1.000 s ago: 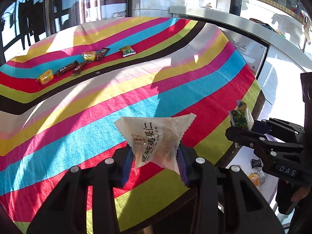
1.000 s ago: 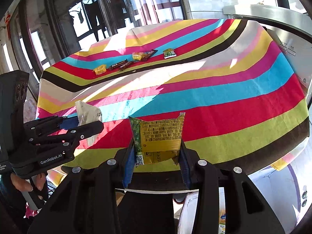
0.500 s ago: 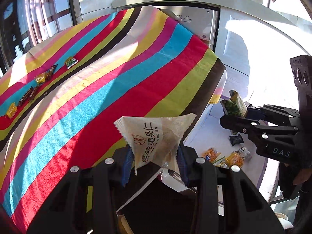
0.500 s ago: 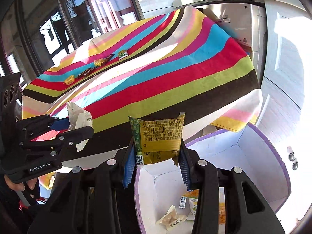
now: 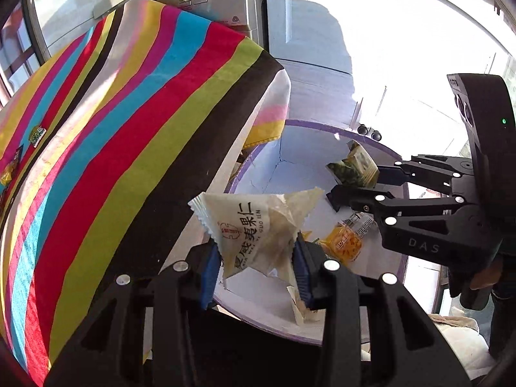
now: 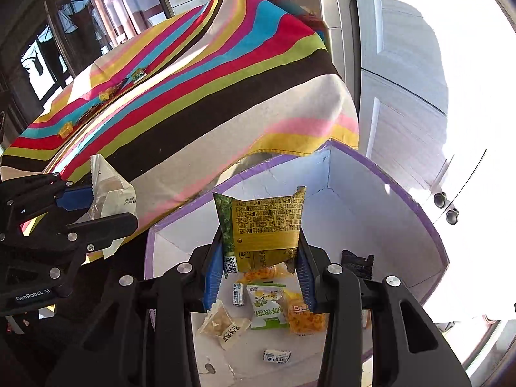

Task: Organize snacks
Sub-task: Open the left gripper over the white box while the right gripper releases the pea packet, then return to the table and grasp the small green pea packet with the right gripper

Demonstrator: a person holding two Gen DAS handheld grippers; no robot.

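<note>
My left gripper (image 5: 254,258) is shut on a white snack packet (image 5: 254,225) with red and black print, held above the near rim of a purple-rimmed white box (image 5: 322,125). To its right my right gripper (image 5: 358,182) is shut on a yellow-green packet (image 5: 354,167) over the box. In the right wrist view the right gripper (image 6: 258,267) grips that yellow-green packet (image 6: 264,225) above the box (image 6: 429,225). The left gripper (image 6: 103,209) holds the white packet (image 6: 109,190) at the left, beside the hanging cloth. Several snacks (image 6: 303,316) lie on the box floor.
The striped tablecloth (image 6: 193,80) covers a table left of the box, with several small snacks (image 6: 138,75) at its far side. White cabinet doors (image 6: 403,103) stand behind the box. A person's hand (image 5: 483,277) holds the right gripper's handle.
Both grippers swung from over the striped table to above the box beside it and tipped downward. Each still grips its packet.
</note>
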